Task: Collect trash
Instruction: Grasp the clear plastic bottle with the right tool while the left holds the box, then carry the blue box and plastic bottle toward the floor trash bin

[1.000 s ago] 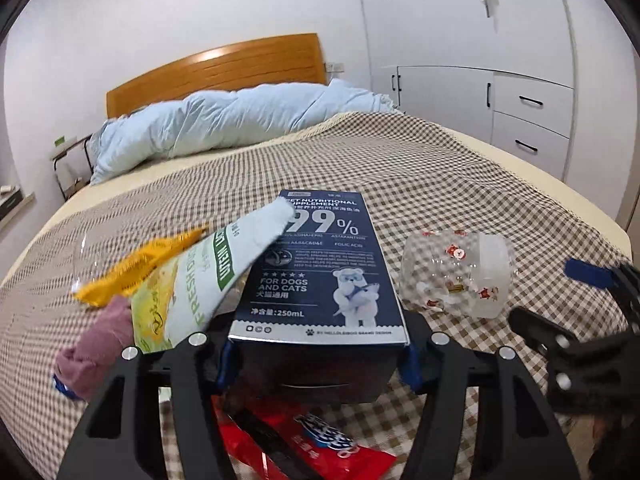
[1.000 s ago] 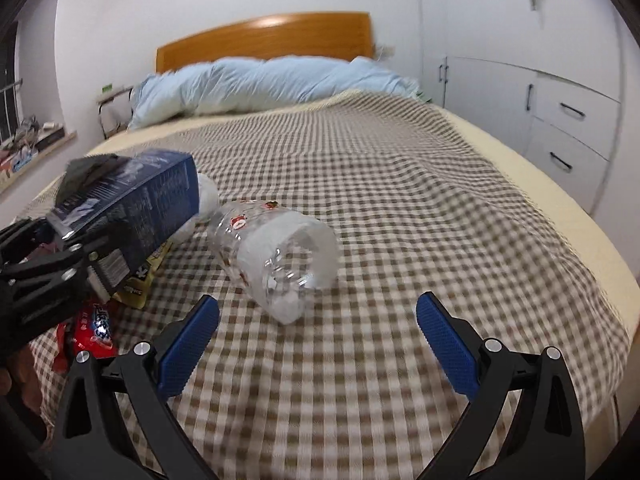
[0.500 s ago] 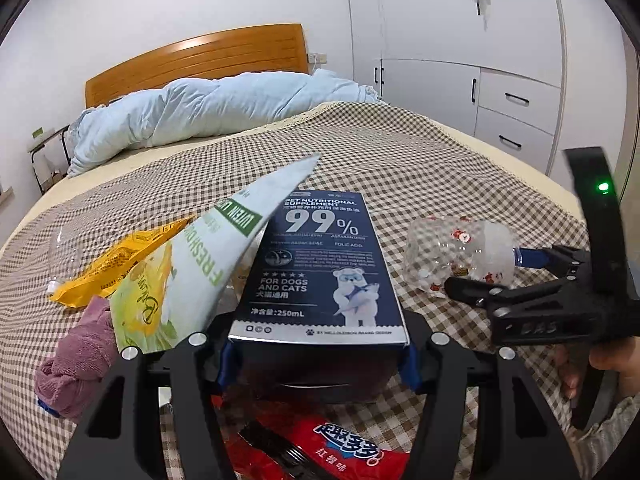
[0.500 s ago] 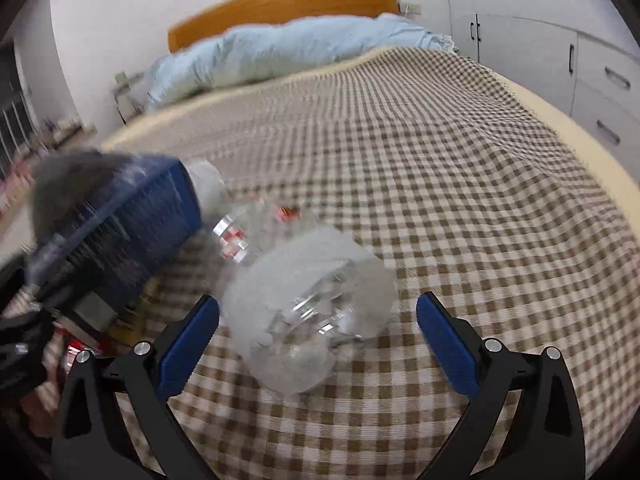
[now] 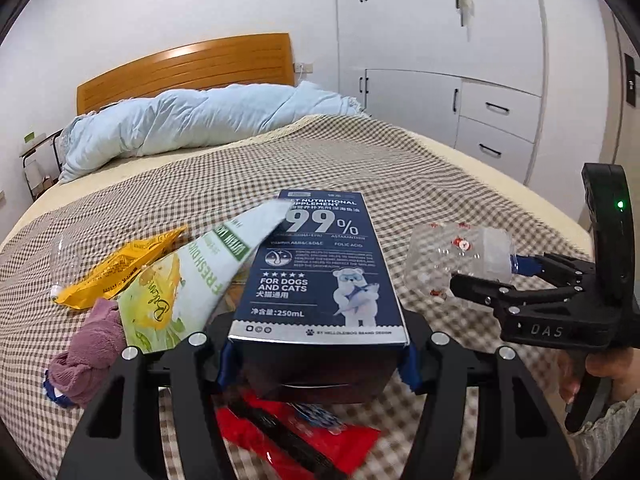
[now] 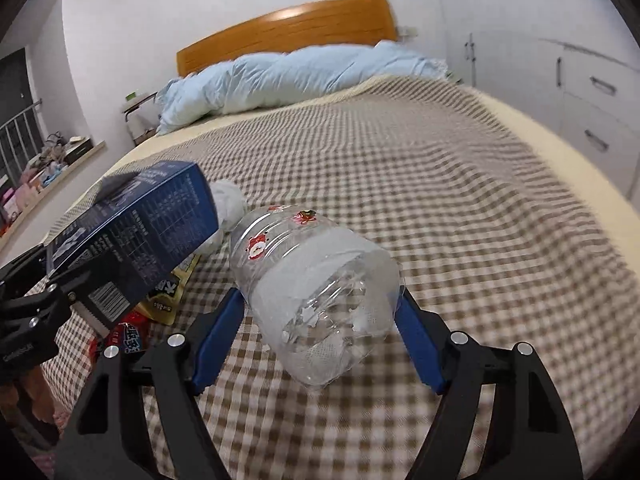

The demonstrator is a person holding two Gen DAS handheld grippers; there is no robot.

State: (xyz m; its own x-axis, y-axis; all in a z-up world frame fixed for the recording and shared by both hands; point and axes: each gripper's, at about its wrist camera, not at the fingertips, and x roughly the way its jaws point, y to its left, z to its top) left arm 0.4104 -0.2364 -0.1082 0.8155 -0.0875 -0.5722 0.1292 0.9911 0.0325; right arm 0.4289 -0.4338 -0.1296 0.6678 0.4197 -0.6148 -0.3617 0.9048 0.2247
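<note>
On the checked bedspread (image 6: 460, 184), the right hand-held gripper (image 6: 320, 320) has just closed around the clear bottle (image 6: 316, 292), the left hand-held gripper (image 5: 316, 360) pinching the blue box (image 5: 320, 268).

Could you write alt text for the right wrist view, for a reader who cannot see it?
The right gripper has just been closing around a clear plastic bottle lying on a checked bedspread. At left, the left gripper holds a dark blue box.

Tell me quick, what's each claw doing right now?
Left gripper clamped on the blue carton. Right gripper just closing around the clear plastic bottle, pads at its sides. Wrappers and a pink cloth still on the bed.
</note>
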